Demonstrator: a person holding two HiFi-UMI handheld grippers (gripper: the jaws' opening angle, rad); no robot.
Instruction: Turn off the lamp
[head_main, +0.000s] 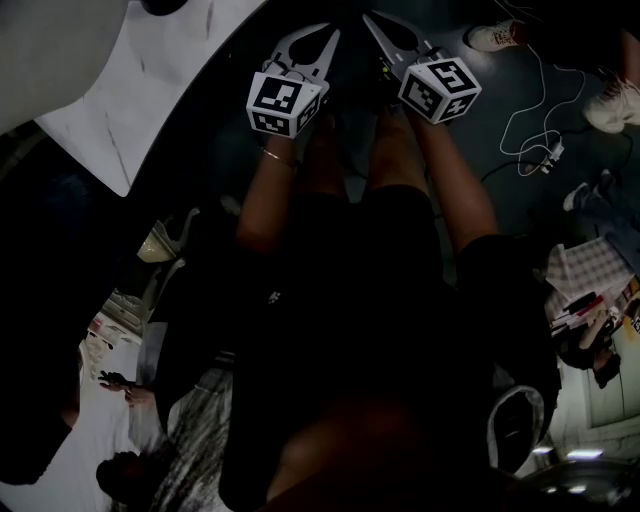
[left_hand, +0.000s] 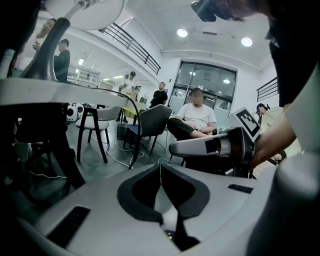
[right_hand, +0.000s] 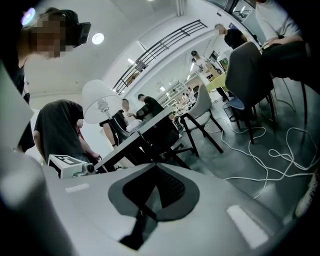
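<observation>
Both the left gripper (left_hand: 160, 166) and the right gripper (right_hand: 155, 167) are clenched empty; the lamp (left_hand: 93, 12) stands on the table (left_hand: 50, 93), up-left, nearer the left.

table (head_main: 90, 100): white, lamp (right_hand: 101, 102) on top | floor (head_main: 500, 80): dark, white cable (head_main: 543, 72), power strip (head_main: 547, 156)

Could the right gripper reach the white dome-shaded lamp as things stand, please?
Probably not yet: the right gripper, shut and empty, hangs well short of the white dome-shaded lamp, though the way between them looks open.
</observation>
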